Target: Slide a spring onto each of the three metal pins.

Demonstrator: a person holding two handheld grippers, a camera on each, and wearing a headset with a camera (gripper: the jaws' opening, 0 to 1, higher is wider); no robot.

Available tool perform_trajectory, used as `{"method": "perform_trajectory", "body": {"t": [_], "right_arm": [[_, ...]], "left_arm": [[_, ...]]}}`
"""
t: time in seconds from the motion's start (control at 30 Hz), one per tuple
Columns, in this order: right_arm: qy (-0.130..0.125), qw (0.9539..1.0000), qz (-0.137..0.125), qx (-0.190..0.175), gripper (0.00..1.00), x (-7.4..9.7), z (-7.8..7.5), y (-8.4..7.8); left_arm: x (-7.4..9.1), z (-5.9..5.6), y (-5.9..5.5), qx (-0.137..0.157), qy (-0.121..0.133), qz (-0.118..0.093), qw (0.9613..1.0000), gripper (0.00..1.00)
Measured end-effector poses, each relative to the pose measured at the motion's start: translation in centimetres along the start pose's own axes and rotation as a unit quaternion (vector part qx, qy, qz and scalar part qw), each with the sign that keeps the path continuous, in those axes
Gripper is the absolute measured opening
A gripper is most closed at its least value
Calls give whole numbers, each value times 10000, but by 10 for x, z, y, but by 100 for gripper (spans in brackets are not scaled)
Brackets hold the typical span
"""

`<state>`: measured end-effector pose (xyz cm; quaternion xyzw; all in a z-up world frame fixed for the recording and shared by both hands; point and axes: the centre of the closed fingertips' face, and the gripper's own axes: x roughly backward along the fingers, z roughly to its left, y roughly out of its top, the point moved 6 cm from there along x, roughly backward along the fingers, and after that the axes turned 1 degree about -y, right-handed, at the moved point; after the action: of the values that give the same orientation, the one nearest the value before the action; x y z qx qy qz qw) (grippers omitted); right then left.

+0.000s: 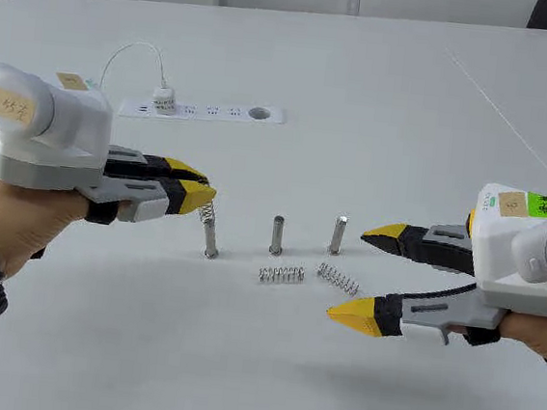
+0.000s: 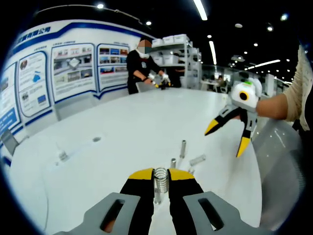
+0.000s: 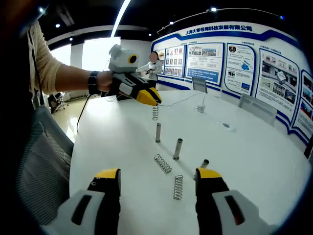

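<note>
The work surface is a smooth, matt white table (image 1: 381, 89). Three short cylindrical pins of bright metal stand upright in a row at the centre of the head view: the left pin (image 1: 211, 246), the middle pin (image 1: 277, 234) and the right pin (image 1: 338, 235). Two fine-wire coils lie on their sides on the table just below the row: the first loose spring (image 1: 281, 275) under the middle pin and the second loose spring (image 1: 339, 279) under the right pin. The left gripper (image 1: 198, 186), at the left of the frame, has a white housing, grey arms and black jaws with yellow tips. Its jaws are drawn narrow and pinch the held spring (image 1: 207, 214) near its upper end. This coil hangs slightly tilted, with its lower end at the top of the left pin; whether it has passed over the tip cannot be told. The right gripper (image 1: 369, 272), at the right of the frame, has its jaws spread wide and grips nothing; its tips sit near the right pin. A flat white power strip (image 1: 215, 111) with a white plug (image 1: 165, 98) lies in the upper left.
</note>
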<state>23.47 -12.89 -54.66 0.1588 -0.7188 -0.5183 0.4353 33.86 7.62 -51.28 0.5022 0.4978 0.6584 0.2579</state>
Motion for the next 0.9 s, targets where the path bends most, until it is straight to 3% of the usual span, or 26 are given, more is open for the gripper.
{"method": "perform_trajectory", "body": {"t": [0.23, 0.9], "right_arm": [[-196, 9998, 9, -94, 78, 3, -4, -3], [-190, 9995, -54, -234, 78, 3, -4, -4]], "left_arm": [[-5, 2, -2, 9, 0, 50, 10000, 9], [-13, 6, -8, -78, 6, 262, 9996, 9]]}}
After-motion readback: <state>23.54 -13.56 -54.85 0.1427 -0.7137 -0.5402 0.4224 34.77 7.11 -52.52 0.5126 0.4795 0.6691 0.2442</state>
